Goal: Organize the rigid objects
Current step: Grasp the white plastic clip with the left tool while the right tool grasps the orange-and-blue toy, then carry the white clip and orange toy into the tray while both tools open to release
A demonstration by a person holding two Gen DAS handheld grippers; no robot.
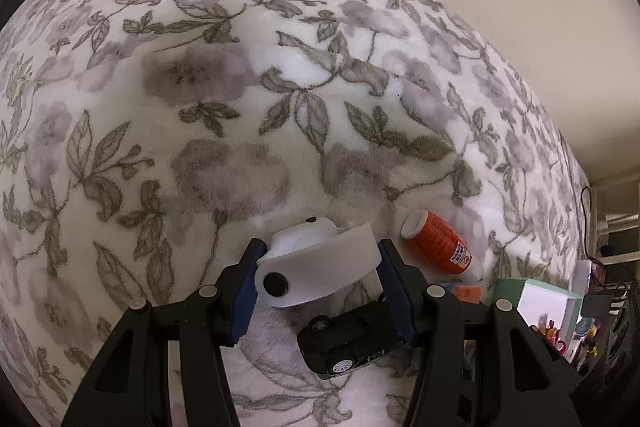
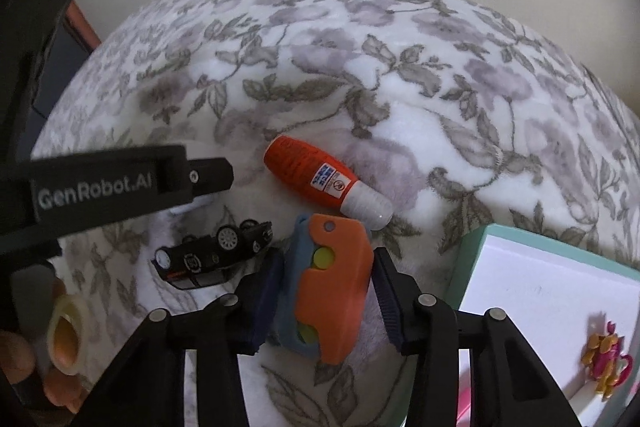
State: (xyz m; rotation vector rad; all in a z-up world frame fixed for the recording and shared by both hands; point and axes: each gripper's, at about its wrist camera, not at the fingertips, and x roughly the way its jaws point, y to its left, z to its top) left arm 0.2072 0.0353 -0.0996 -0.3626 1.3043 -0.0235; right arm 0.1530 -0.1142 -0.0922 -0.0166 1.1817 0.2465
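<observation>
On a flowered blanket [image 1: 280,99], the left gripper [image 1: 320,283] is clamped on a white plastic piece [image 1: 316,267]. The right gripper [image 2: 326,291] straddles an orange-and-blue toy [image 2: 332,287] — whether its pads press yet, I cannot tell. This looks like the pick-up step; next, probably lifting both toward the teal box [image 2: 472,247] (at right). An overturned black toy car [image 2: 216,255] and orange bottle [image 2: 320,175] lie close by.

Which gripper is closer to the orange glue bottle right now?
Right, though only slightly. The right gripper straddles the orange toy just below the glue bottle's cap. The left gripper, around a white gadget, sits beside the bottle's base.
</observation>
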